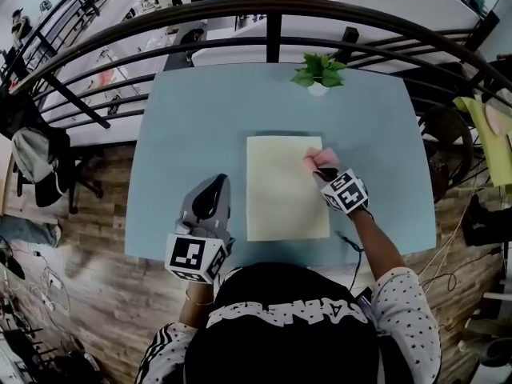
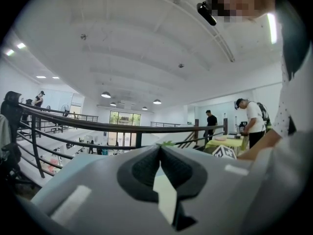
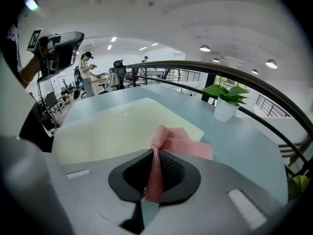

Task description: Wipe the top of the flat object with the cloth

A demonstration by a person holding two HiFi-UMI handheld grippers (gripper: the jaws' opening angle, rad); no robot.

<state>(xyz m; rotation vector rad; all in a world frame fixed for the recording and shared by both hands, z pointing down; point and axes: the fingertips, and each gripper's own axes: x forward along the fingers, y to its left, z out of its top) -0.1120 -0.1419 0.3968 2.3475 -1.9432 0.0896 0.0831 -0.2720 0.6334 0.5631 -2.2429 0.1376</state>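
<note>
Right hand-held gripper point(image 3: 155, 166) pinches cloth point(image 3: 181, 143), laid on flat object point(image 1: 284, 190) far corner, ready to wipe. Left hand-held gripper point(image 2: 160, 153) closed, empty, kept aside.

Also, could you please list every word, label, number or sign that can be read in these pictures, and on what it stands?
White lettering across the person's black top: letters are there, but too warped and blurred to read.
Cubes on the left gripper and right gripper: only black-and-white square patterns, no words.
Pale yellow flat board, pink knitted cloth, small white plant pot: no print visible.
</note>
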